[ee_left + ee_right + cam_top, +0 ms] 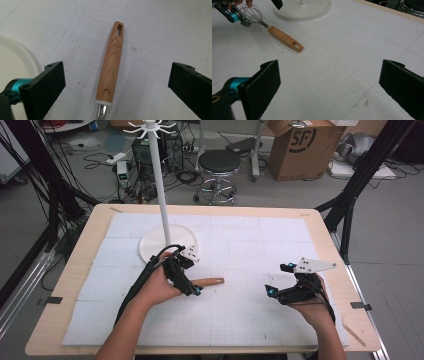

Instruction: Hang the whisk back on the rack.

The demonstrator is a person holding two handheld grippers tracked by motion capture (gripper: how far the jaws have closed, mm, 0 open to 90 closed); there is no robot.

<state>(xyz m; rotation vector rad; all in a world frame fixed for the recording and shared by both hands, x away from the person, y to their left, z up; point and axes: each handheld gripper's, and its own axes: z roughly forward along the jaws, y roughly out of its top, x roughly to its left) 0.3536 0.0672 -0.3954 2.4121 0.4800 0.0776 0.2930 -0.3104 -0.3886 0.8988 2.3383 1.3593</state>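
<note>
I see a pale wooden table (75, 270) covered by a white gridded mat (260, 260), and toward its far left stands a tall white rack with a round flat base (150, 247) and a thin upright pole. Just on the near side of that base is my left gripper (182, 275), black with teal fittings, its jaws spread wide apart with nothing between the pads. Lying flat on the mat right under it is a whisk with a wood-grain handle and wire loops (284, 37); in the left gripper view the handle (111, 67) runs straight away from me down the middle of the gap, touching neither jaw, its slotted hanging hole at the far end and the metal neck at the near edge. From the right gripper view the wire head sits beneath the left gripper (235, 15). My right gripper (295, 287) is well apart to the right, jaws also wide open over bare mat.
</note>
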